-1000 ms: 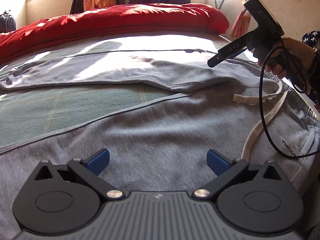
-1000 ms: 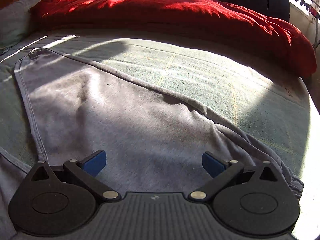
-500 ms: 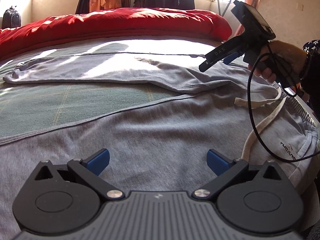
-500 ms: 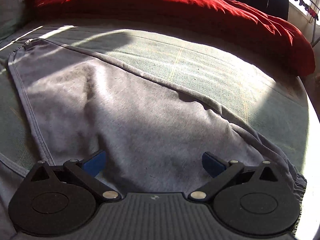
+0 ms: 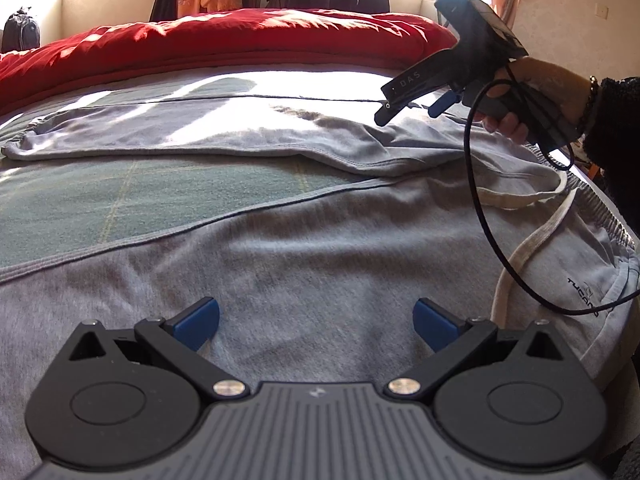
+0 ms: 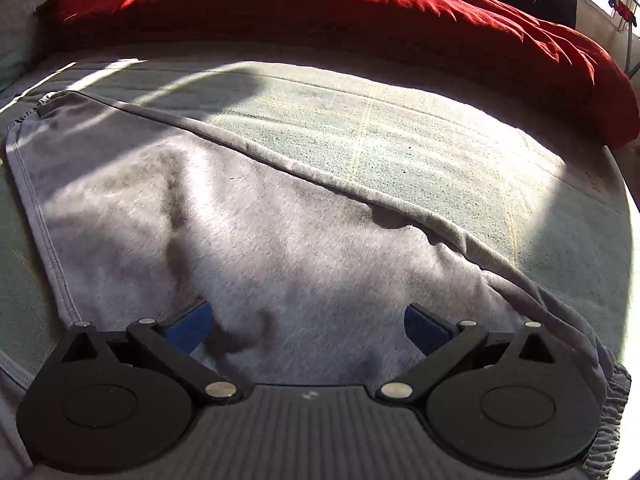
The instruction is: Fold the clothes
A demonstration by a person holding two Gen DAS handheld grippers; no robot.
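While both tongs hang over the bed, this is how it looks from where I'm standing:

Left tongs (image 5: 316, 320): jaws spread wide, nothing in them, hovering low over the near leg of the grey sweatpants (image 5: 320, 248).

Right tongs (image 6: 308, 322): also spread wide and empty, right over the far leg. In the left camera you can see them from the side (image 5: 416, 98) in the person's hand (image 5: 520, 100), with a black cable (image 5: 480, 216) drooping down from them.

Sweatpants, where: spread flat on the green blanket (image 5: 140, 196), legs forked apart with a wedge of blanket showing between them. Waistband (image 5: 600, 220) sits at the bed's edge, to the right in the left camera, and a white drawstring (image 5: 528, 248) trails across it. The far leg's cuff (image 6: 24, 160) lies well away from the right tongs.

How they'd handle: looks like soft, thickish fleece. Light, floppy, no stiffness, so it'll sag and drag wherever it isn't held. Not slippery, I'd guess.

Where to grab: my guess is pinch at an edge, like a side seam, the cuff or the elastic waistband. A pinch mid-panel would probably just bunch up one layer.

Watch out: the drawstring and cable could snag.

Background: red duvet (image 5: 240, 40) heaped at the far side, clear of the pants.
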